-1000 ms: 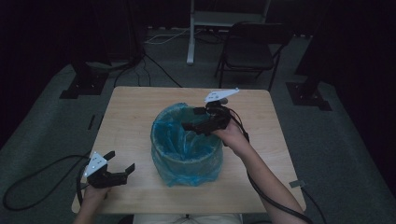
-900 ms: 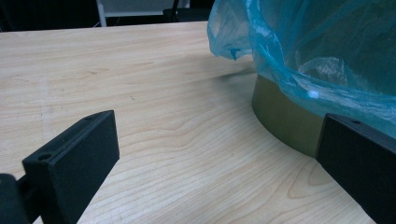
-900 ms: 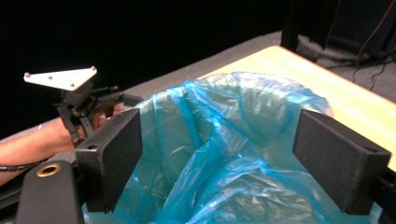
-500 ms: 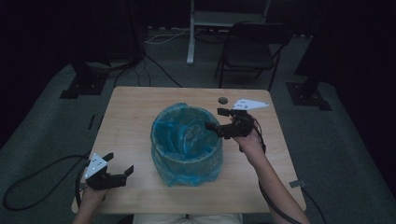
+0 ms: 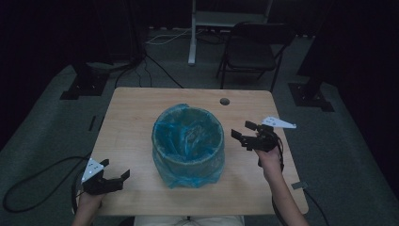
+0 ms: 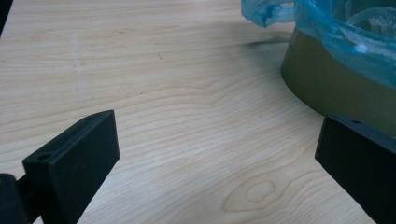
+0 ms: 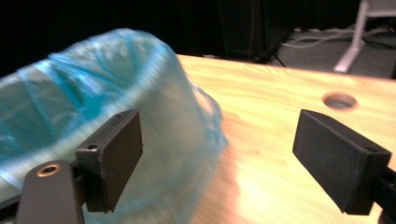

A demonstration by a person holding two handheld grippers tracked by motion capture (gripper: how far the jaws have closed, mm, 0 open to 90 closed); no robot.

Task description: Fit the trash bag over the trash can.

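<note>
A round bin lined with a blue plastic bag (image 5: 188, 143) stands in the middle of the wooden table (image 5: 131, 117). My right gripper (image 5: 243, 131) is open, held just right of the bin with nothing between its jaws. In the right gripper view the bag (image 7: 70, 116) bulges behind the left jaw. My left gripper (image 5: 115, 169) rests open near the table's front left corner, empty. In the left gripper view the bin's olive wall (image 6: 327, 79) and the bag's edge (image 6: 336, 32) sit at the upper right.
A round cable hole (image 5: 224, 101) is in the table behind the bin, also in the right gripper view as a hole (image 7: 339, 100). A folding chair (image 5: 251, 52) and stand legs are on the floor beyond the table. Cables trail off the left edge.
My right gripper has drawn back from over the bin's far rim, moving right and towards the person, and now sits beside the bin. The left gripper has stayed put.
</note>
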